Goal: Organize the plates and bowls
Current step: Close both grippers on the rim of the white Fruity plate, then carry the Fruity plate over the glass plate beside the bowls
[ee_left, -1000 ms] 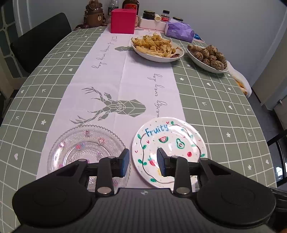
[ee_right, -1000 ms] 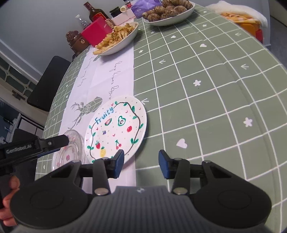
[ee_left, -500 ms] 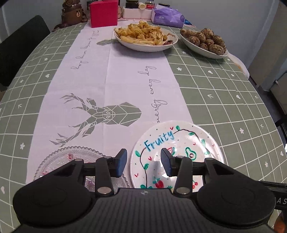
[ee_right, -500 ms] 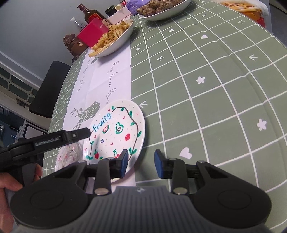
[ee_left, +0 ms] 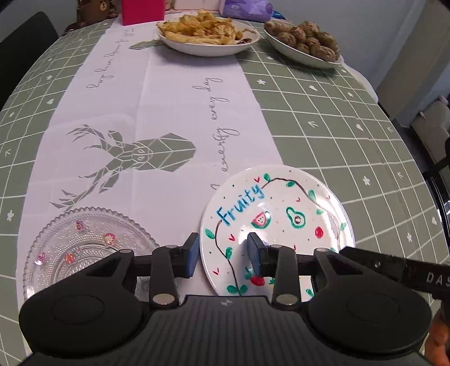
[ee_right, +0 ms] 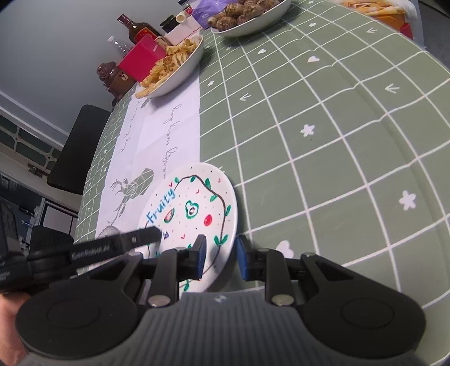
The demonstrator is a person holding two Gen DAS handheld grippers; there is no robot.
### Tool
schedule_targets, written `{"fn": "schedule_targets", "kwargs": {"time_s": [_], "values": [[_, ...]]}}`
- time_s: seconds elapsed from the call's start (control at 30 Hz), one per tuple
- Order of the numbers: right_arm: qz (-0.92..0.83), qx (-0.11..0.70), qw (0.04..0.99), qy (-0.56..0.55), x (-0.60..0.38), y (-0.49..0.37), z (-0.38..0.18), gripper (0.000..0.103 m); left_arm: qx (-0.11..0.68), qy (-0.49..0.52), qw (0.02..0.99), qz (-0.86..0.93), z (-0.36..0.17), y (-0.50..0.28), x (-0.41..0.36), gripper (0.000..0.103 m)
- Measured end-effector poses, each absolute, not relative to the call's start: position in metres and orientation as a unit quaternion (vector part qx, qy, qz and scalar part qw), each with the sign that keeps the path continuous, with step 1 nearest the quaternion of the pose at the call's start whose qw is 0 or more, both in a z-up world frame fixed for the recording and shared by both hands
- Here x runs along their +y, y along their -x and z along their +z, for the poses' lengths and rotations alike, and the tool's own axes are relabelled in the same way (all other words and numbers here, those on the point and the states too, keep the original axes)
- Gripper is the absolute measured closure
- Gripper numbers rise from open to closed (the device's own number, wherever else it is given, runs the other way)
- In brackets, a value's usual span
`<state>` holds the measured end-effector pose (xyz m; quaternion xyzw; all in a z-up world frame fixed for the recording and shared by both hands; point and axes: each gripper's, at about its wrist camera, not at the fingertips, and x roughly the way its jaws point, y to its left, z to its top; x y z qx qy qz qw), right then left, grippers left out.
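A white plate painted with fruit and the word "Fruity" [ee_left: 277, 214] lies flat at the near end of the table; it also shows in the right wrist view [ee_right: 194, 214]. A clear glass plate [ee_left: 84, 247] lies to its left on the white runner. My left gripper [ee_left: 220, 254] is open, its jaws either side of the painted plate's left rim. My right gripper [ee_right: 220, 257] is open, its jaws straddling the plate's near right rim. The left gripper's finger [ee_right: 118, 243] reaches over the plate's left side in the right wrist view.
A bowl of fries [ee_left: 208, 33] and a bowl of brown round food [ee_left: 305, 42] stand at the far end, with a red box [ee_left: 142, 11], a purple packet [ee_left: 244, 8], bottles [ee_right: 137, 28] and a bear figure [ee_right: 114, 77]. A black chair [ee_right: 76, 149] stands left.
Both grippers have come down and closer to the painted plate. The left jaws now flank its left rim and the right jaws its near right rim. Both stay open.
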<state>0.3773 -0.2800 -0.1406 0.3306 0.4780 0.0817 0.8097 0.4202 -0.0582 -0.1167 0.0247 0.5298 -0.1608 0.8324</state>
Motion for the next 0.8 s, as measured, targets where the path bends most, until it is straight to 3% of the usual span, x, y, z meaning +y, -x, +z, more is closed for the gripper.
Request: {"fn": "schedule_targets", "kwargs": {"time_s": [0.33,0.43,0.5,0.8], "values": [[0.088,0.467,0.811,-0.342,-0.290,-0.377,-0.146,0.087,0.532,0.018,0.836,-0.133,-0.119,-0.425,-0.058,0.054],[0.090,0.462,0.810,-0.349,-0.292,-0.375,-0.148,0.088,0.524,0.007,0.843,-0.121,-0.119,-0.422,-0.061,0.068],[0.086,0.463,0.811,-0.347,-0.293,-0.375,-0.149,0.096,0.520,0.005,0.847,-0.114,-0.119,-0.421,-0.062,0.069],[0.074,0.473,0.806,-0.349,-0.298,-0.374,-0.146,0.096,0.510,-0.026,0.852,-0.111,-0.105,-0.408,-0.071,0.080]]}}
